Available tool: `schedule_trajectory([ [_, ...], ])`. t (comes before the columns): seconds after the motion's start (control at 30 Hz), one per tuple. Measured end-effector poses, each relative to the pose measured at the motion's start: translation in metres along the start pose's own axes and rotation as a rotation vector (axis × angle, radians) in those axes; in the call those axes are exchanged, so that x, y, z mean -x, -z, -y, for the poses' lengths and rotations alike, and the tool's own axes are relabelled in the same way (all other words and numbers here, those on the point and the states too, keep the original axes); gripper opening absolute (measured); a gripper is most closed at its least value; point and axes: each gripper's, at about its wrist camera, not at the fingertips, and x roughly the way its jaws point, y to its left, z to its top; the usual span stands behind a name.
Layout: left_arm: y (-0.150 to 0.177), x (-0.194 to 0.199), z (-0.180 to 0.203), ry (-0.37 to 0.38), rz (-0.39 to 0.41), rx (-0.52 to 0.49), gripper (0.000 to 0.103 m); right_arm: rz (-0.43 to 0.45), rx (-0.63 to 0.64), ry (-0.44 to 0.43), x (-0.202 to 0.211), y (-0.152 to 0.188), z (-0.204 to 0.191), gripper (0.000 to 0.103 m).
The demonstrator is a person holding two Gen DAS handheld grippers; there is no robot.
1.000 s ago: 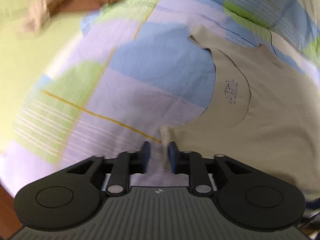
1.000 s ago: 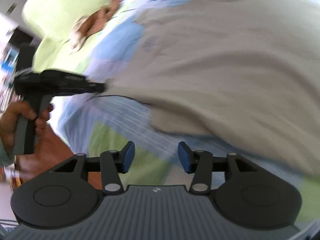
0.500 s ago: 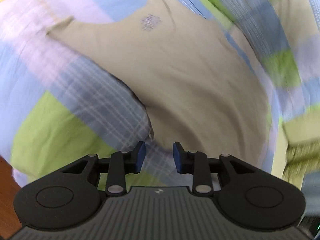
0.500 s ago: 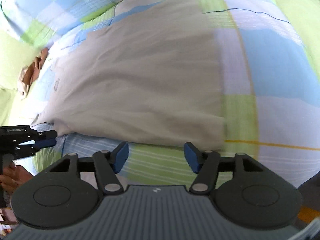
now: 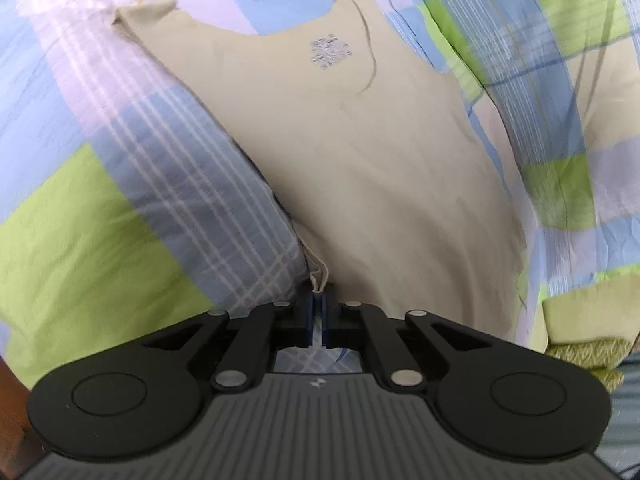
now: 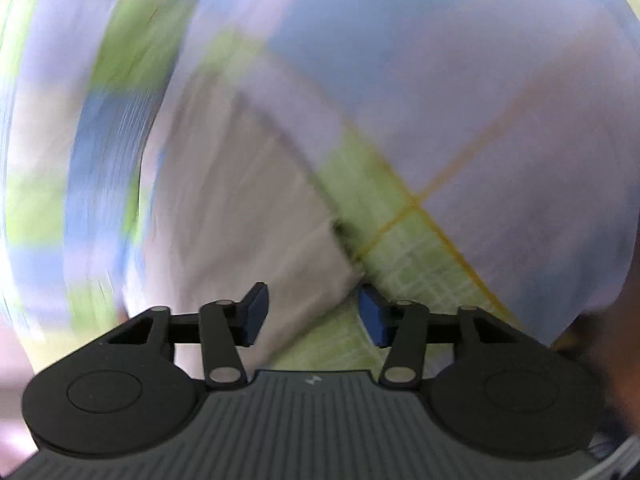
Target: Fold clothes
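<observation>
A beige sleeveless top (image 5: pixel 360 152) lies flat on a checked bedspread, its neckline and a small grey print at the far end. My left gripper (image 5: pixel 319 294) is shut on a pinched bit of the top's near hem corner. In the blurred right wrist view the same top (image 6: pixel 248 216) shows as a pale sheet whose near corner reaches between the blue pads. My right gripper (image 6: pixel 312 312) hangs just over that corner; its jaws are closing, with the corner between them and the pads apart from the cloth.
The bedspread (image 5: pixel 100 208) in blue, green and lilac checks bulges in a fold along the top's left side. A yellow-green patterned cloth (image 5: pixel 584 344) lies at the lower right. A wooden edge (image 5: pixel 12 432) shows at the bottom left.
My left gripper shut on the top's hem corner. The right gripper swung across the bedspread and rolled, coming down over the top's other near corner, and its jaws narrowed.
</observation>
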Motion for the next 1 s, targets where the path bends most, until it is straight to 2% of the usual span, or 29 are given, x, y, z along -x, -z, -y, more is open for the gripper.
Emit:
schedule_trajectory([
  [0.03, -0.001, 0.002, 0.003, -0.004, -0.007, -0.023, 0.000, 0.037, -0.020, 0.002, -0.003, 0.002, 0.002, 0.009],
  [0.07, -0.001, 0.004, 0.005, -0.007, -0.013, -0.046, 0.000, 0.055, -0.009, 0.007, -0.004, 0.003, -0.001, 0.004],
  [0.17, -0.004, 0.017, 0.017, -0.009, -0.045, -0.152, 0.000, 0.094, 0.106, 0.017, 0.005, 0.008, -0.022, 0.002],
  [0.27, -0.004, 0.031, 0.024, -0.021, -0.091, -0.244, 0.000, 0.092, 0.193, 0.020, 0.023, 0.003, -0.041, 0.002],
  [0.37, -0.001, 0.026, 0.026, -0.084, -0.137, -0.336, 0.000, 0.023, 0.300, 0.120, 0.025, 0.003, -0.053, 0.002],
  [0.43, 0.003, 0.019, 0.020, -0.116, -0.162, -0.350, 0.000, -0.014, 0.325, 0.198, 0.013, 0.003, -0.045, 0.002],
  [0.53, 0.006, 0.013, 0.019, -0.135, -0.146, -0.353, 0.005, -0.055, 0.335, 0.272, -0.001, 0.001, -0.033, 0.000],
  [0.6, 0.012, 0.017, 0.019, -0.156, -0.135, -0.356, 0.008, -0.046, 0.359, 0.286, -0.001, 0.004, -0.037, 0.001],
  [0.67, 0.018, 0.024, 0.019, -0.210, -0.138, -0.336, 0.006, -0.045, 0.454, 0.350, 0.002, 0.009, -0.051, 0.011],
  [0.73, 0.023, 0.035, 0.027, -0.212, -0.113, -0.324, 0.005, -0.023, 0.573, 0.414, 0.008, 0.015, -0.069, 0.025],
  [0.8, 0.024, 0.043, 0.046, -0.135, -0.032, -0.345, 0.008, 0.006, 0.704, 0.400, 0.013, 0.020, -0.089, 0.025],
  [0.83, 0.023, 0.044, 0.057, -0.094, 0.011, -0.364, 0.015, 0.004, 0.773, 0.348, 0.013, 0.022, -0.100, 0.025],
  [0.87, 0.021, 0.038, 0.065, -0.078, 0.035, -0.385, 0.029, -0.012, 0.803, 0.314, 0.010, 0.021, -0.106, 0.025],
  [0.9, 0.018, 0.030, 0.071, -0.082, 0.040, -0.397, 0.034, -0.038, 0.835, 0.275, 0.003, 0.022, -0.112, 0.025],
  [0.97, 0.016, 0.011, 0.073, -0.115, 0.044, -0.381, 0.035, -0.135, 0.909, 0.185, -0.022, 0.025, -0.124, 0.025],
  [1.0, 0.021, 0.006, 0.066, -0.143, 0.045, -0.343, 0.035, -0.180, 0.948, 0.185, -0.036, 0.027, -0.126, 0.022],
])
